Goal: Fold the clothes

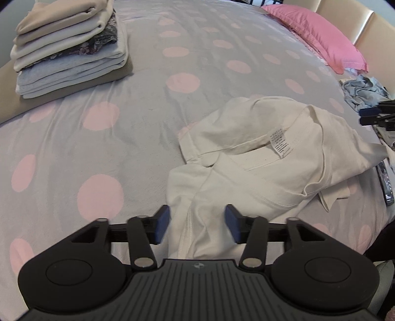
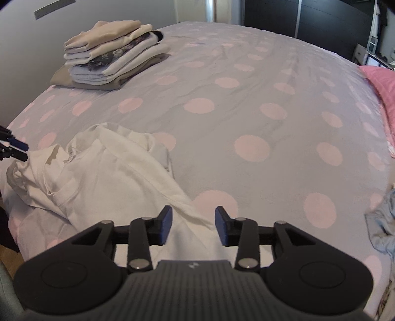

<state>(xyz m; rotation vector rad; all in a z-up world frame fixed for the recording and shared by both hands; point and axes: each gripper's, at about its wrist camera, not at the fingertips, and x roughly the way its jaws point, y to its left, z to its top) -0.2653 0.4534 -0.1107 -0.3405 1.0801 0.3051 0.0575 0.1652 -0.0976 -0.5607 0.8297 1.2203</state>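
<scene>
Cream shirt lay crumpled, inside out, on the grey bedspread with pink dots, toward the near edge of the bed. Left gripper stood wide open, blue pads either side of a hanging fold of the shirt, neither pad seen pressing on cloth; nothing gripped. Right gripper likewise spread wide over another near edge of the same shirt, a ridge of fabric running between the fingers, nothing clamped. Left wrist view alone showed the care label sewn at the inner seam, facing up, print too small to read; also a pink pillow at far right against a pale headboard, and a bluish crumpled garment beyond the shirt. Right gripper tips visible at the right border of that view, just past the blue garment. Right wrist view alone showed dark wardrobe doors behind the bed and a strip of wooden floor at lower left; left gripper tips there at the left border, just beside the shirt's bunched end. Stack of folded clothes present in both views, at the far corner of the bed, well apart from the shirt.
</scene>
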